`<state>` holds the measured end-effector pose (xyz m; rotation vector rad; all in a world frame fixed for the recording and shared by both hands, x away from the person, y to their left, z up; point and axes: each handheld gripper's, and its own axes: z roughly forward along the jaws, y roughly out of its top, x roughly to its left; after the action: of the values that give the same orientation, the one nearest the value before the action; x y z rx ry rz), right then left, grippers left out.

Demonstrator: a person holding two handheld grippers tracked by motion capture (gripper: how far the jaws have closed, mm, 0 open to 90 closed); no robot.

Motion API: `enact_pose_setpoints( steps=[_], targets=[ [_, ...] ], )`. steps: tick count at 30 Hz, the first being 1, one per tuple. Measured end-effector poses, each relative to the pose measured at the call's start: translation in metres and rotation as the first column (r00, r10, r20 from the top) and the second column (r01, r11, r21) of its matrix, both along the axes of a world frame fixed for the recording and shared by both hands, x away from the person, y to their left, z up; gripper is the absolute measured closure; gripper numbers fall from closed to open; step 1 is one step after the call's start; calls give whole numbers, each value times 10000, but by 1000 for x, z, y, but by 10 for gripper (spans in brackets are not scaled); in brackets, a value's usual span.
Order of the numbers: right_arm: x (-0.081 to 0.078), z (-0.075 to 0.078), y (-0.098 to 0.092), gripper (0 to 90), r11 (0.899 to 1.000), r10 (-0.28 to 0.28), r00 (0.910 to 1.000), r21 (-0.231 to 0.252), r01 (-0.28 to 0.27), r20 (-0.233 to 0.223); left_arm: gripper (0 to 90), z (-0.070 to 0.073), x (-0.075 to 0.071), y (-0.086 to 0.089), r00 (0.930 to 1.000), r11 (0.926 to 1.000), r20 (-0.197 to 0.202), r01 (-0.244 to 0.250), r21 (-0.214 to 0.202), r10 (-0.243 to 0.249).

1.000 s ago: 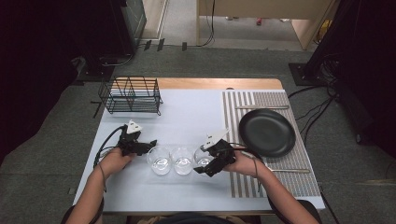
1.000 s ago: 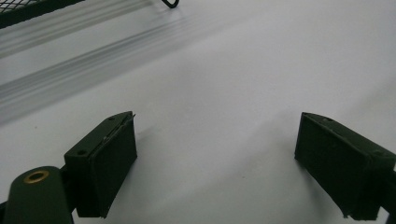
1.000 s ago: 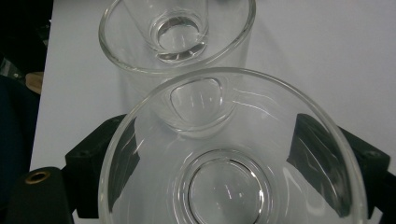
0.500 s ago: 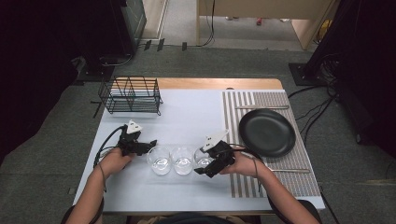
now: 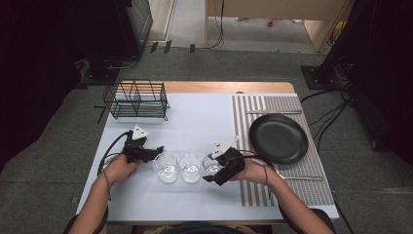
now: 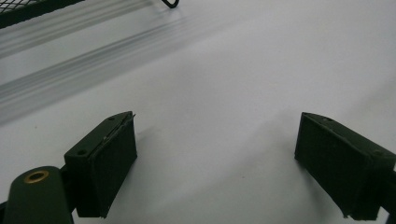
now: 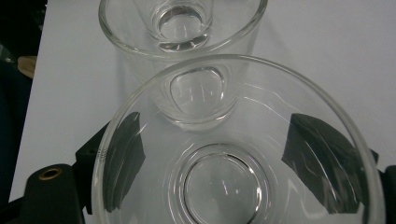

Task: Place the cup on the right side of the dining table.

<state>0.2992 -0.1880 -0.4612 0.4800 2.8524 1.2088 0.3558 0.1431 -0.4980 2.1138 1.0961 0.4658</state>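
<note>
Clear glossy glasses [image 5: 190,167] stand between the tongs on a smooth matt white table [image 5: 195,122]. Beyond the left tongs [image 5: 157,148] sits a black wire rack [image 5: 137,100].

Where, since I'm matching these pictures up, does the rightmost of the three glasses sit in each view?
High view: rightmost glass, low centre, at the right end of the row.
Right gripper view: large, low centre, between the jaws of the right gripper, which have just been closing on it.
Left gripper view: left gripper open over bare table.
Shared landmark: the white table.
</note>
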Motion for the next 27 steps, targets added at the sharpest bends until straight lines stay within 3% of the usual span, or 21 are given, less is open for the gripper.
enact_pose_setpoints(
  steps=[27],
  targets=[
    [1, 6, -2, 182, 10000, 10, 9999, 51, -9, -117, 126, 0, 0, 0, 10000, 10000, 4, 0, 2, 0]
  ],
)
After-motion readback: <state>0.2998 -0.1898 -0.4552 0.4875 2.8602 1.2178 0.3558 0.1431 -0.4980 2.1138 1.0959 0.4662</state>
